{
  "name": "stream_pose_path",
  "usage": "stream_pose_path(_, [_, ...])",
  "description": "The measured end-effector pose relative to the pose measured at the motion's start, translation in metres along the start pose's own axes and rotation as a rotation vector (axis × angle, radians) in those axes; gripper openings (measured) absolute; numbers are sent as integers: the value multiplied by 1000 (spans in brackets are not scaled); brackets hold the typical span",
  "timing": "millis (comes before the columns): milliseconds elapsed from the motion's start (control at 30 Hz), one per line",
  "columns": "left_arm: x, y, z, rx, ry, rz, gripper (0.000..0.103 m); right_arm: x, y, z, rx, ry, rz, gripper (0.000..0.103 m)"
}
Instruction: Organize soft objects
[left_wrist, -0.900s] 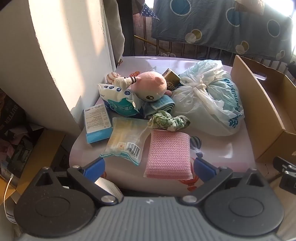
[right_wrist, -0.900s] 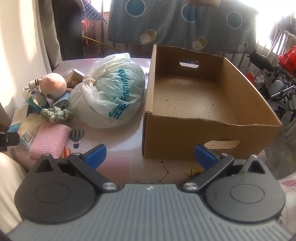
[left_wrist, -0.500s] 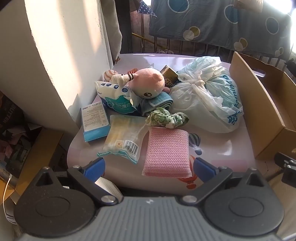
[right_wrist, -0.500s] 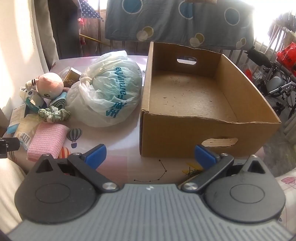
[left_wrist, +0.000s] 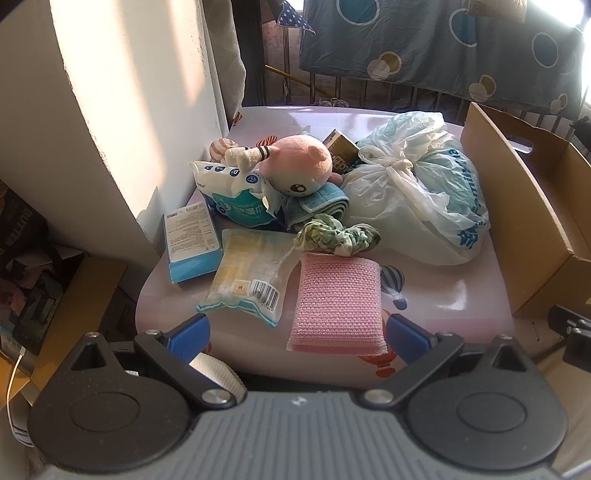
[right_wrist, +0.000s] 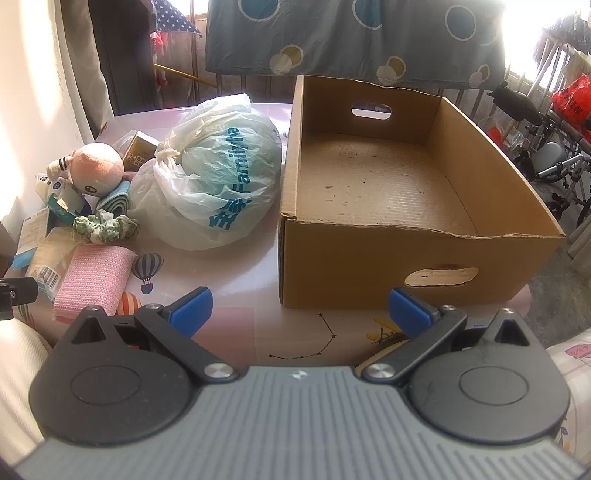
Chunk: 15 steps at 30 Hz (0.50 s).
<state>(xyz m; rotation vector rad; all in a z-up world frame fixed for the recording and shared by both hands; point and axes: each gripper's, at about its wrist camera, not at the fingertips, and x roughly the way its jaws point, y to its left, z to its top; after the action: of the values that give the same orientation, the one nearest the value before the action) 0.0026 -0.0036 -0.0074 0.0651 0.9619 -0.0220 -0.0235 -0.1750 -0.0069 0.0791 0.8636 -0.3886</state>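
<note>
From my left wrist camera, my left gripper (left_wrist: 297, 330) stands spread wide with nothing in it, above the near edge of the pale pink table (left_wrist: 443, 291); the pink knitted sponge pad (left_wrist: 338, 301) lies just ahead, touching the green-and-white fabric scrunchie (left_wrist: 338, 236), with the pink plush toy (left_wrist: 299, 168) behind. From my right wrist camera, my right gripper (right_wrist: 299, 308) is likewise released and empty, facing the open brown cardboard box (right_wrist: 369, 258), with the knotted white plastic bag (right_wrist: 218, 177) beside its left wall.

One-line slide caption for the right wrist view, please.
Open right gripper faces an empty cardboard box, with a tied plastic bag beside it.
</note>
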Motion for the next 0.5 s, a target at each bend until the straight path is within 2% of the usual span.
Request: stream_pose_path(500, [1, 8, 4, -9, -4, 0, 102, -4, 5, 5, -3, -6, 3, 102])
